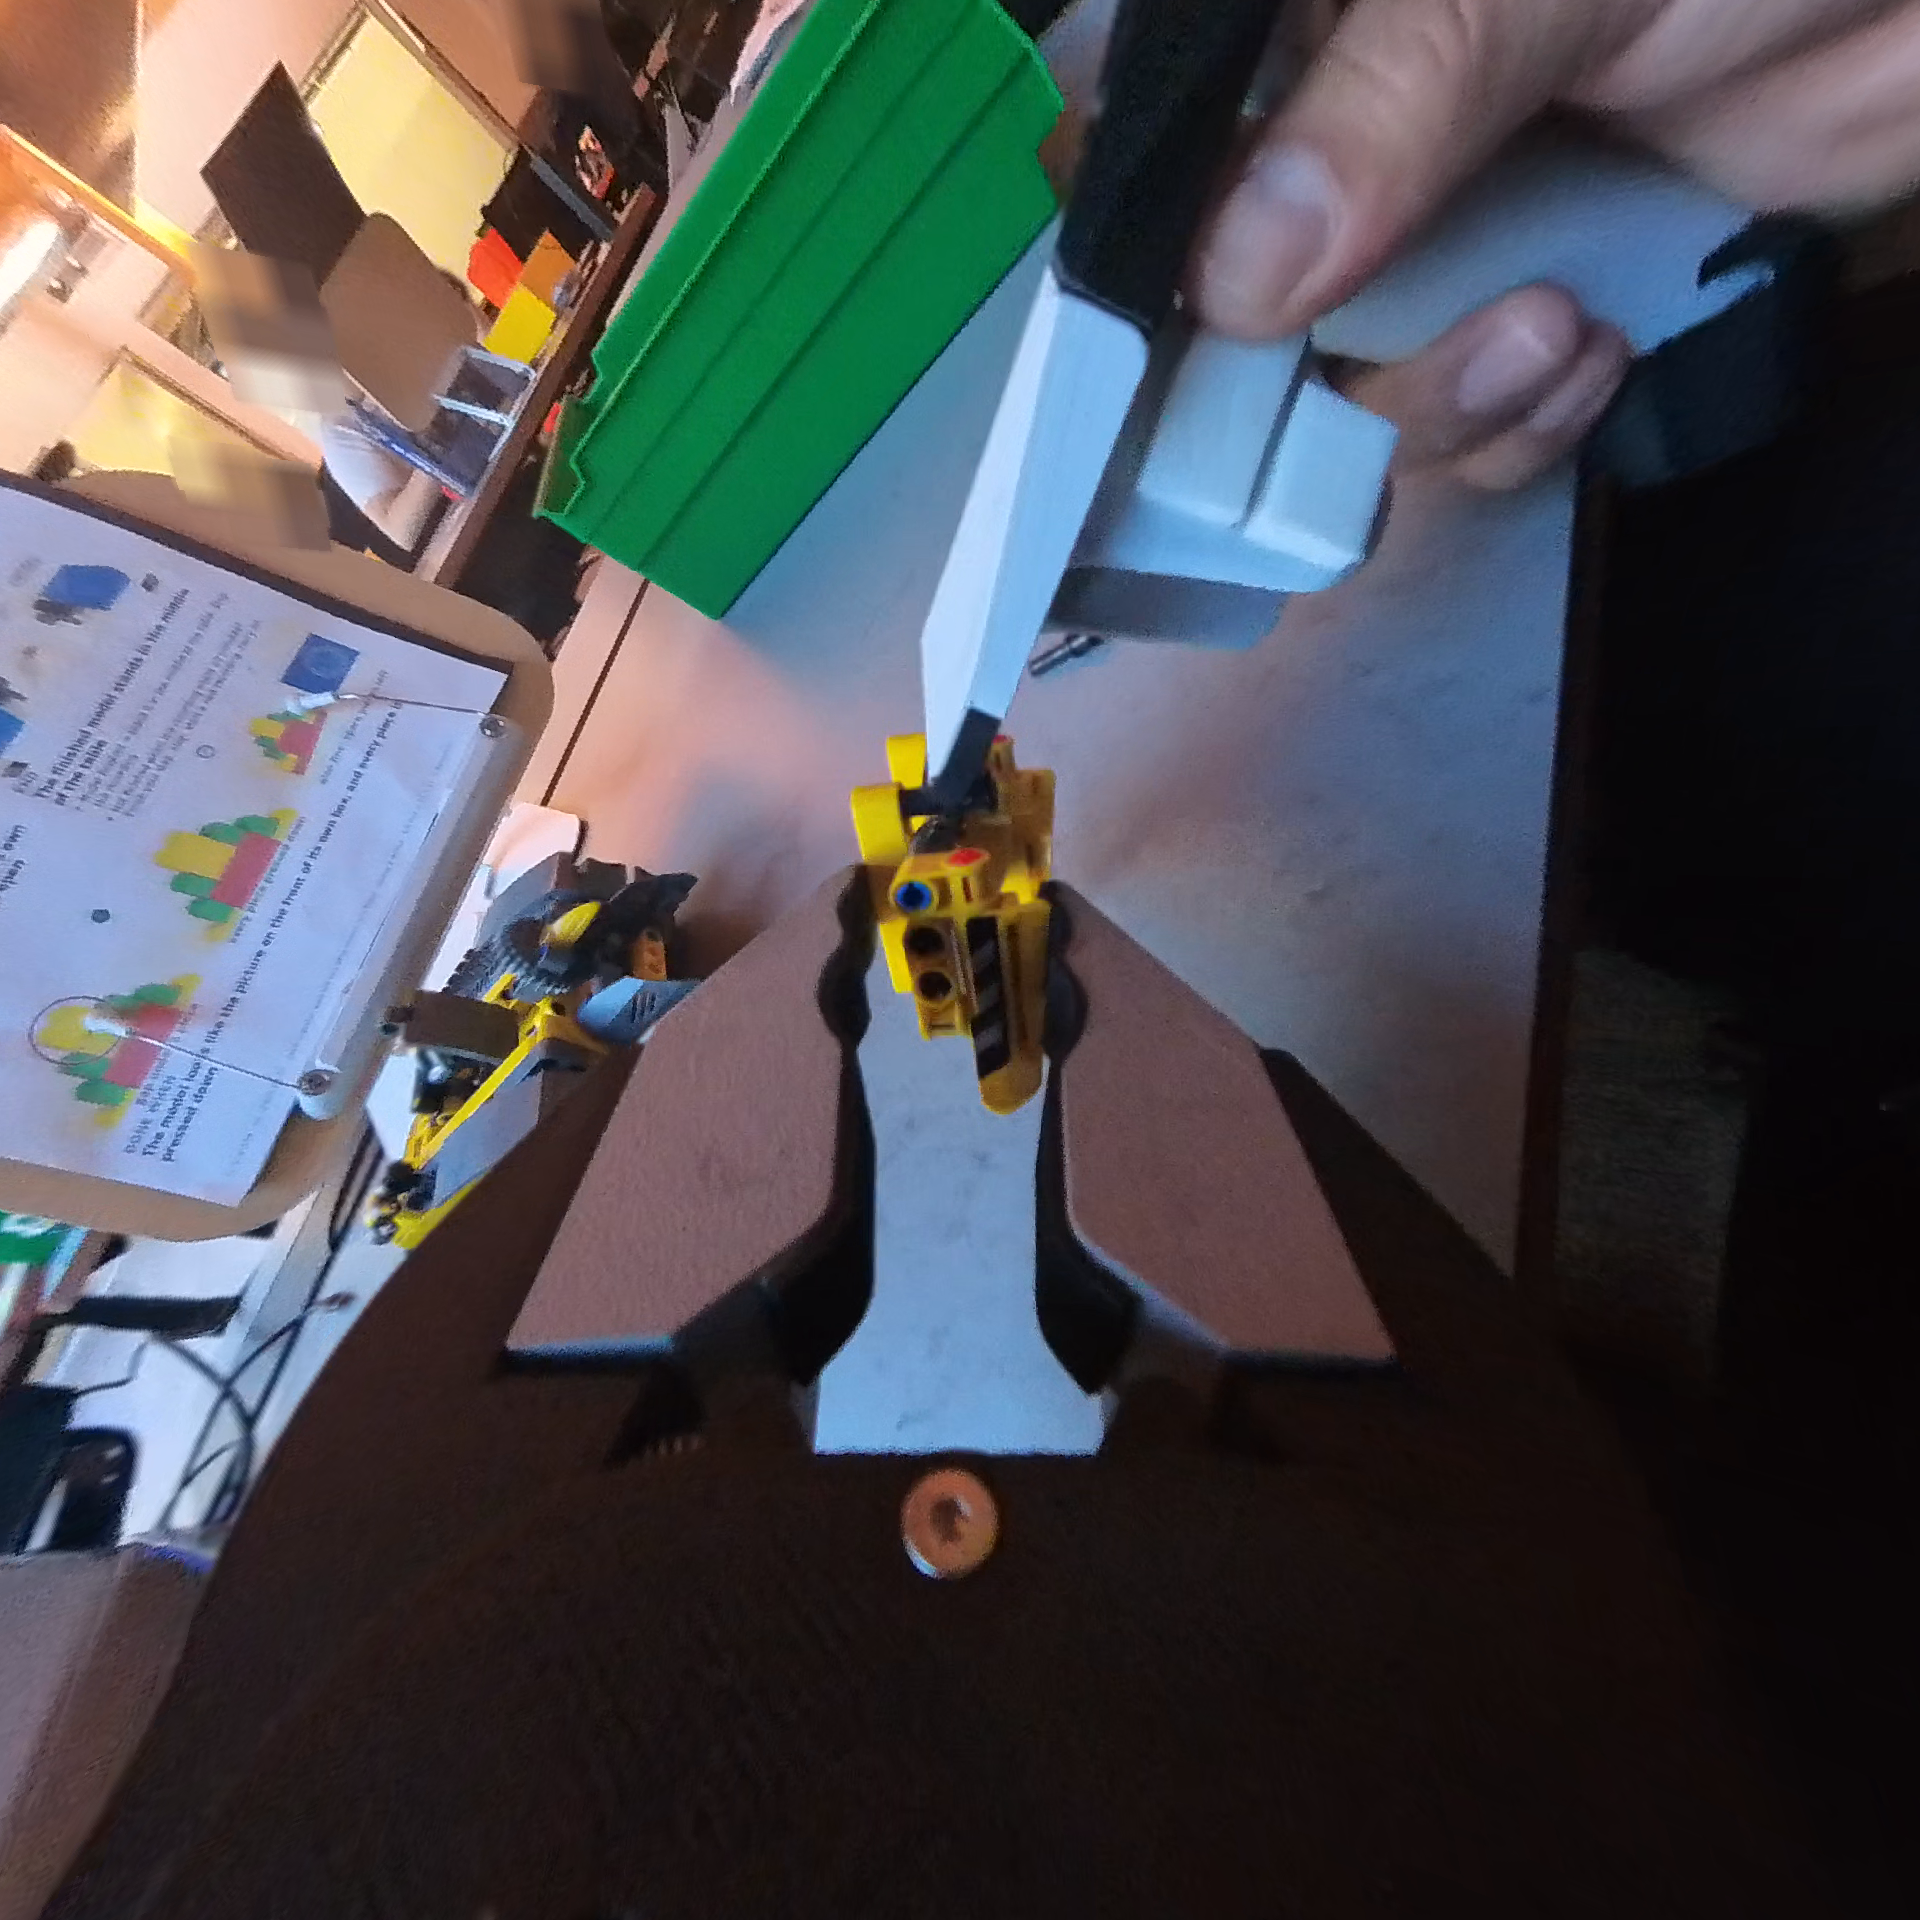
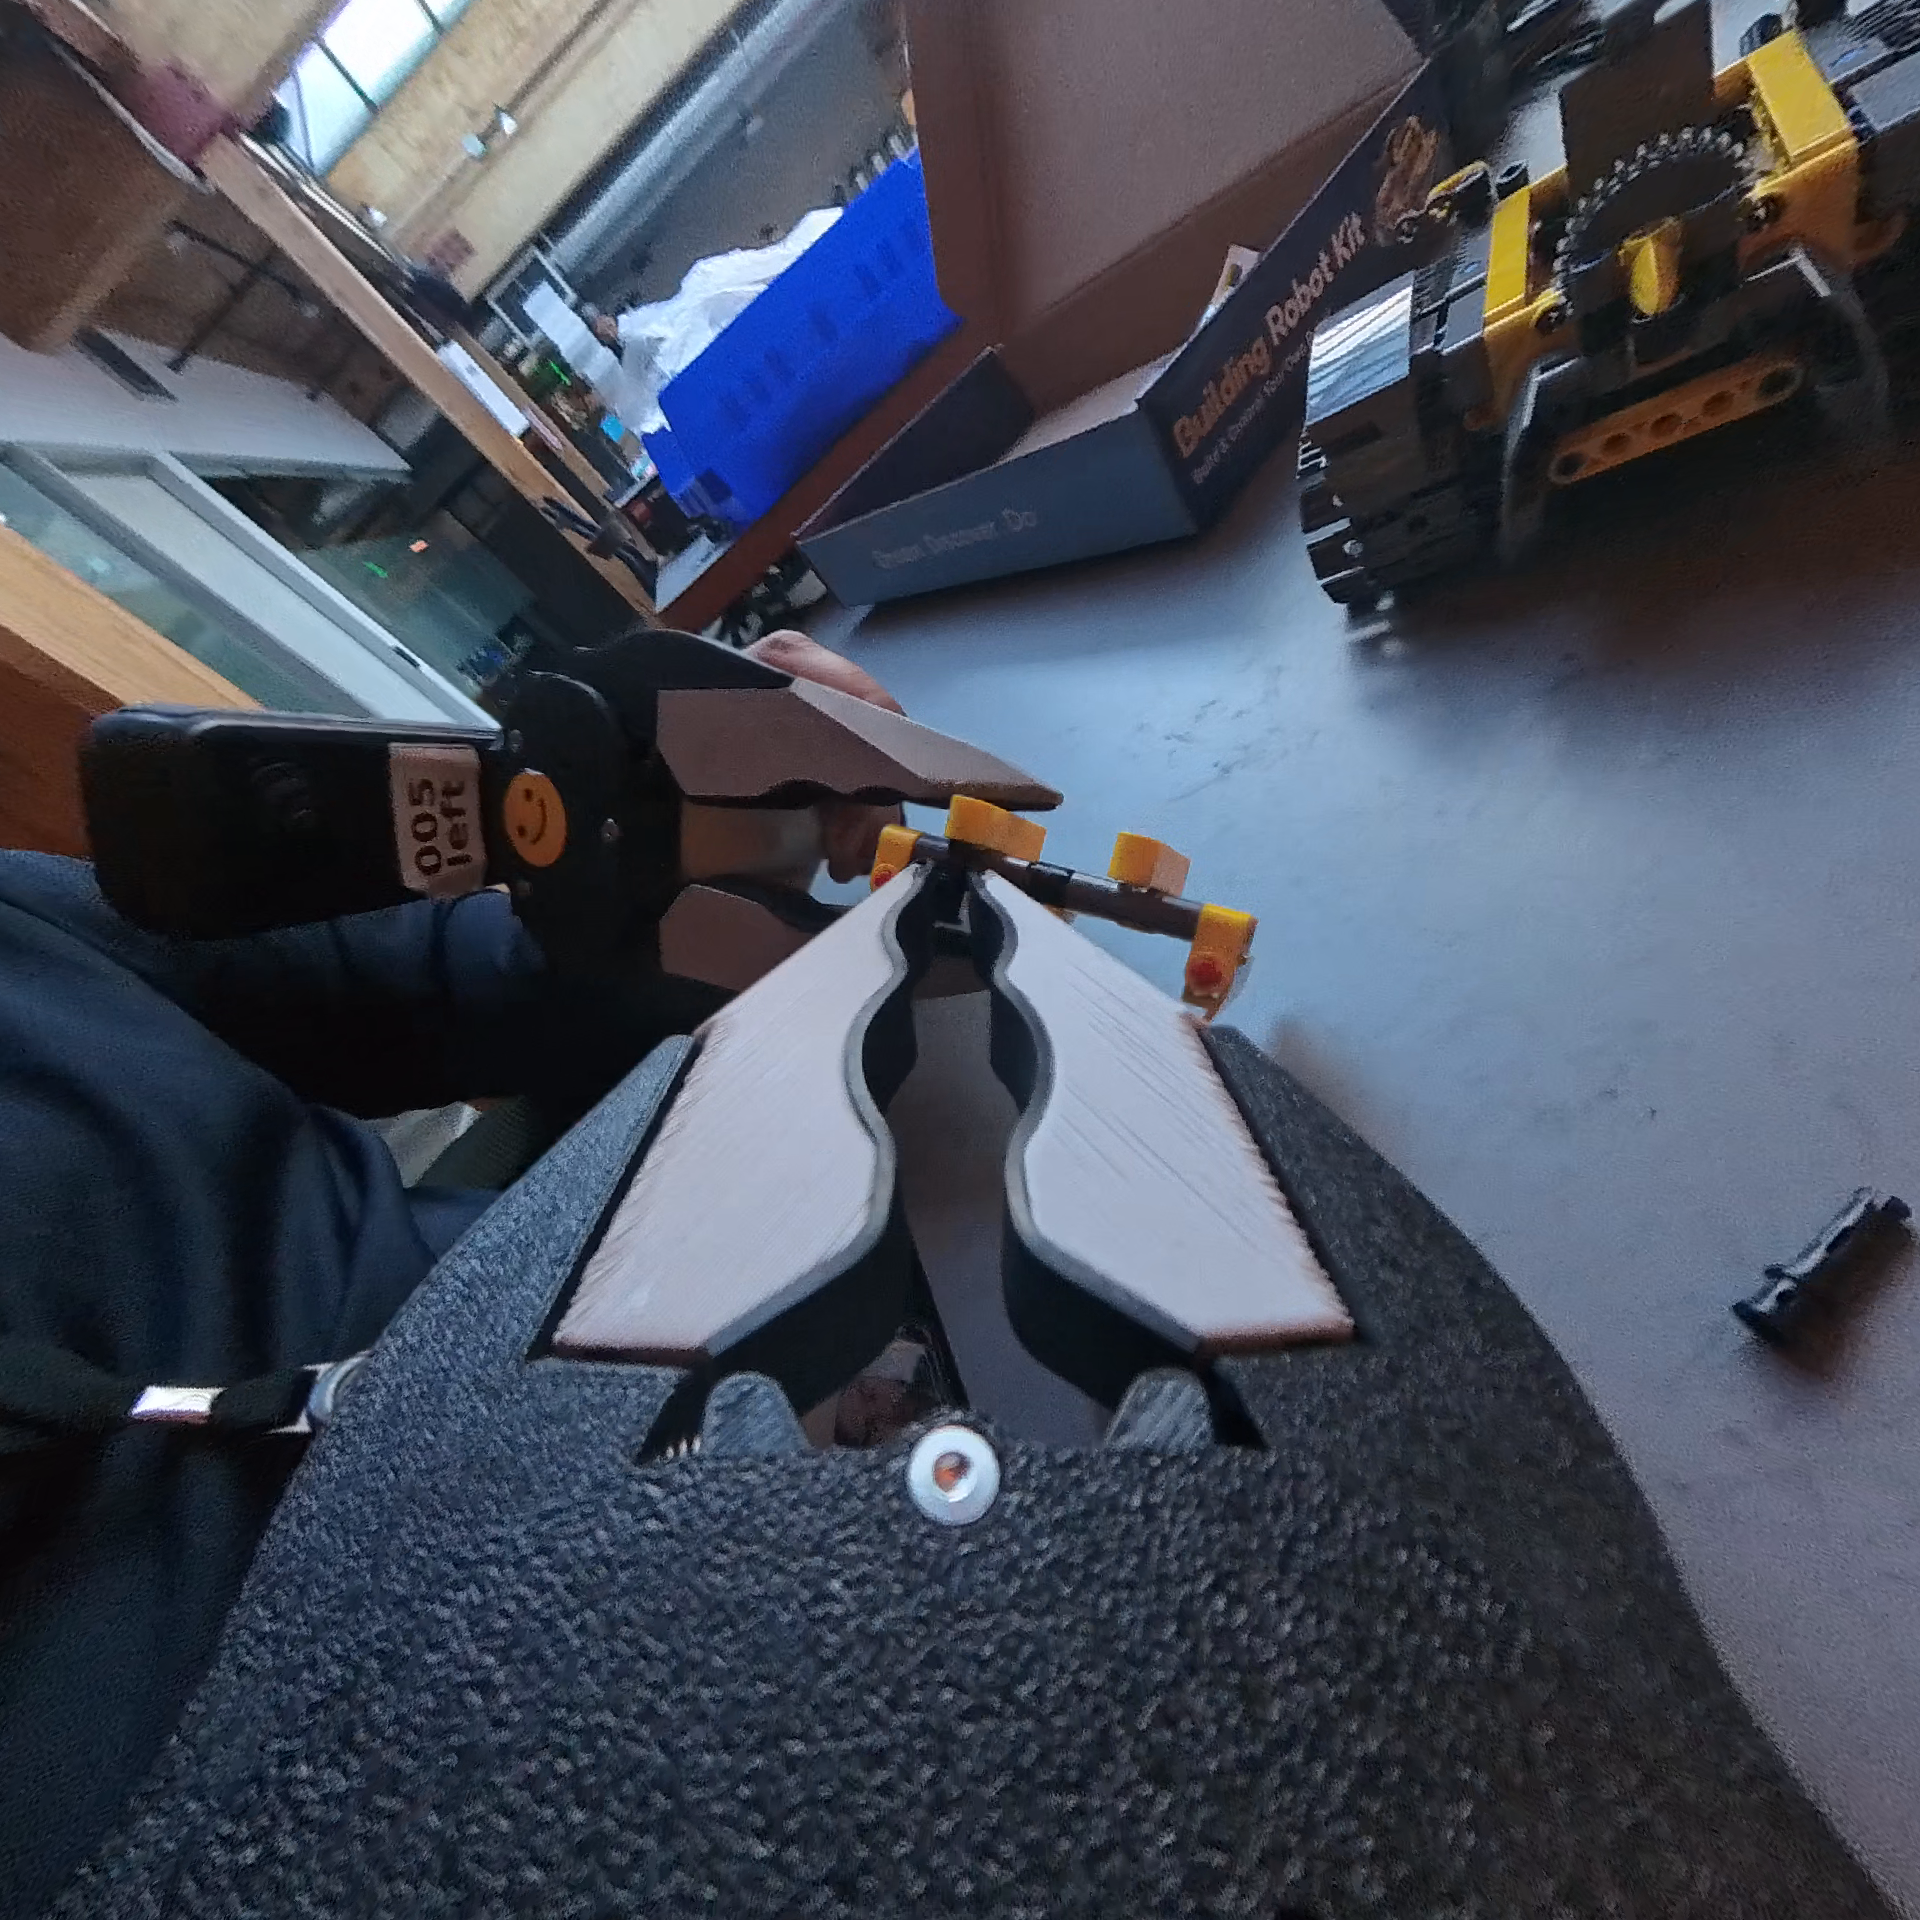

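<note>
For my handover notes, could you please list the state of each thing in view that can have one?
Left gripper: shut on the yellow toy-brick assembly.
Right gripper: shut on the assembly's black axle.
Dark blue cardboard box: open.
Yellow-and-black tracked toy vehicle: upright on the grey table.
Small black connector piece: loose on the table.

So the left gripper [image 1: 954, 935] has its tan fingers closed on a small yellow plastic brick assembly [image 1: 961, 914] with black-striped panel, red studs and a blue pin, held above the pale table [image 1: 1299, 831]. The right gripper [image 2: 948, 896] pinches the same piece from the far end, tips clamped on its black axle [image 2: 1101, 891], which carries little yellow connectors. A yellow-and-black tracked brick vehicle [image 2: 1621, 312] with a black gear sits on the table, well apart from both. One small black pin [image 2: 1818, 1280] lies loose on the tabletop.
</note>
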The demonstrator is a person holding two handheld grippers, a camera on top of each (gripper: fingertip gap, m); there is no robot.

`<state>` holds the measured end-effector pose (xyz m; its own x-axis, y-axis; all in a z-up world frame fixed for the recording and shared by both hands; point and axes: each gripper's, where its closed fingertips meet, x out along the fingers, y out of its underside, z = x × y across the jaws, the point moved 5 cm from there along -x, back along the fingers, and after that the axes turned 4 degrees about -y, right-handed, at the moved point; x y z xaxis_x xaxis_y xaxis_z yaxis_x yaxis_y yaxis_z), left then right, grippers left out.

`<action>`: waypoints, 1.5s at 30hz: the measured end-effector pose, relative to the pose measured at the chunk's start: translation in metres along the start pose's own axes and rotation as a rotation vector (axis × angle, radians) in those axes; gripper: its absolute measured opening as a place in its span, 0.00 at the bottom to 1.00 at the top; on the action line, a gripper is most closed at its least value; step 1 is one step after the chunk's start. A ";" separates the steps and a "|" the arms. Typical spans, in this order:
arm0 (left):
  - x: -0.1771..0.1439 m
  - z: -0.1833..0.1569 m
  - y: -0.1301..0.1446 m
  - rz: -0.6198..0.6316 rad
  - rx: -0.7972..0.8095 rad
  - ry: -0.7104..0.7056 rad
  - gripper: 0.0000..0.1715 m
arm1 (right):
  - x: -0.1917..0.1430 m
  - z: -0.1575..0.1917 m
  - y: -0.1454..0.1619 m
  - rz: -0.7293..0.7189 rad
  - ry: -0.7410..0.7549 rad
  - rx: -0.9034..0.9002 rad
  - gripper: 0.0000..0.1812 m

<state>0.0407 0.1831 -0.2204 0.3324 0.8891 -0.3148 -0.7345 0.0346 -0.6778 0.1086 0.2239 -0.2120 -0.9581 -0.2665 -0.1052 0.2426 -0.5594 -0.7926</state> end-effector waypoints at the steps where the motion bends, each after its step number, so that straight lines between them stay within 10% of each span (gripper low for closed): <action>1: 0.000 0.000 -0.001 -0.012 -0.020 0.008 0.16 | -0.001 0.001 0.000 -0.012 -0.005 0.005 0.02; 13: 0.004 -0.004 0.002 -0.041 -0.105 0.019 0.18 | 0.008 0.000 0.005 -0.042 0.087 -0.006 0.02; 28: 0.018 -0.011 0.022 0.110 0.300 -0.053 0.17 | 0.027 -0.018 0.004 0.707 0.118 -0.191 0.01; 45: 0.023 -0.015 0.028 0.172 0.351 -0.160 0.15 | 0.042 -0.042 0.015 0.831 0.273 -0.279 0.00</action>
<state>0.0369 0.1977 -0.2568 0.1114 0.9541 -0.2780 -0.9373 0.0079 -0.3483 0.0658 0.2367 -0.2537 -0.5034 -0.2836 -0.8162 0.8579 -0.0519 -0.5111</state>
